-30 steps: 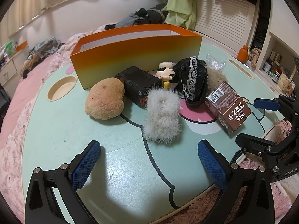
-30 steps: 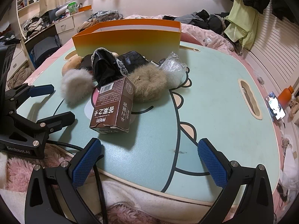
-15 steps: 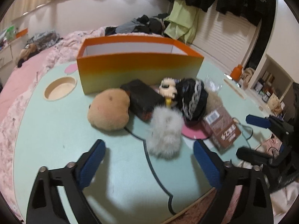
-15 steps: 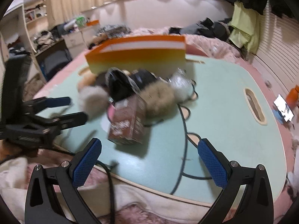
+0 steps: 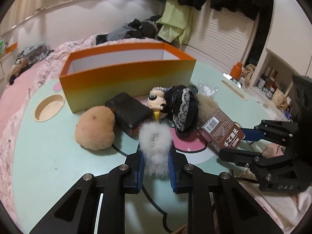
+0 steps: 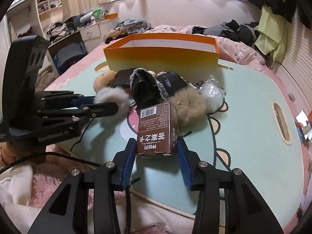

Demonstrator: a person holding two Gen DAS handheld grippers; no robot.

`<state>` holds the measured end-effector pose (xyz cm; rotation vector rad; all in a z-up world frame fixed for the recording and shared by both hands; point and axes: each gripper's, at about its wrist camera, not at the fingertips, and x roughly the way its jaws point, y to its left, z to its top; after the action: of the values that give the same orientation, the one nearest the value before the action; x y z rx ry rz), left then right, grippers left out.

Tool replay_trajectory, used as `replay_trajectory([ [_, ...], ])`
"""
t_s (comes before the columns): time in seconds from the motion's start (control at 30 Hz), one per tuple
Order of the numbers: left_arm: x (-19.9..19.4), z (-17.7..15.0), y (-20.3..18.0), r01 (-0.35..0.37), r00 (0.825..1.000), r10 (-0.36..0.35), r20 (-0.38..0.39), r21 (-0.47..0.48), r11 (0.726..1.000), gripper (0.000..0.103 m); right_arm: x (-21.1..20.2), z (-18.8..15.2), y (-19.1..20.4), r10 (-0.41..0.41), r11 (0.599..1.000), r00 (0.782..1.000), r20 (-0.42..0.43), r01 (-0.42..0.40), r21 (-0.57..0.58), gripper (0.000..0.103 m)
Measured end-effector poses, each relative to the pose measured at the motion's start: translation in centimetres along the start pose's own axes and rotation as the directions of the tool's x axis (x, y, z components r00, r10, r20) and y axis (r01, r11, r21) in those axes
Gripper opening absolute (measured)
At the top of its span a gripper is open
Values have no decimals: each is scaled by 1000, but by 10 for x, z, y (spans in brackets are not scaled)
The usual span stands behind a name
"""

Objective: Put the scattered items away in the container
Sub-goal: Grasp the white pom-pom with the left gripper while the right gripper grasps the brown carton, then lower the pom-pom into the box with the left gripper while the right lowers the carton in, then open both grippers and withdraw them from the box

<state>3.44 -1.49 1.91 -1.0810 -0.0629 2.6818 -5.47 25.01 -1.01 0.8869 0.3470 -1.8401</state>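
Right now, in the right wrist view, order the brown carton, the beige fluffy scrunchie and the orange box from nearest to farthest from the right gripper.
1. Brown carton: between the closing jaws of the right gripper.
2. Beige fluffy scrunchie: just behind the carton, slightly right.
3. Orange box: farthest, at the back of the table.

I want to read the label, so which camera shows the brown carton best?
The right wrist view: the brown carton sits centred and close, print and barcode facing the lens. The left wrist view shows it off to the right, at an angle.

Mint-green cartoon-printed table, pink rumpled bed behind the table, lime-green hanging garment, small orange bottle right of the table
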Motion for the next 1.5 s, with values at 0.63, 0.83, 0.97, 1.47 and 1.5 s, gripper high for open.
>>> replay_trajectory([
  [0.63,12,128,45,-43,985,57,162,-89,995,20,24,135,-33,-15,999,992,121,11,34,44],
  [0.83,44,123,60,-45,989,67,128,-163,986,20,66,148,-44,9,997,999,51,-13,73,44],
  [0.97,55,121,60,-62,990,82,113,-165,984,20,79,150,-47,4,996,1000,30,-6,86,44],
  [1.47,13,99,65,-48,984,81,159,-205,978,80,15,129,-57,-92,978,978,188,54,201,54],
  [1.5,8,95,64,-55,986,85,147,-198,979,82,6,122,-56,-84,978,977,195,43,205,54],
])
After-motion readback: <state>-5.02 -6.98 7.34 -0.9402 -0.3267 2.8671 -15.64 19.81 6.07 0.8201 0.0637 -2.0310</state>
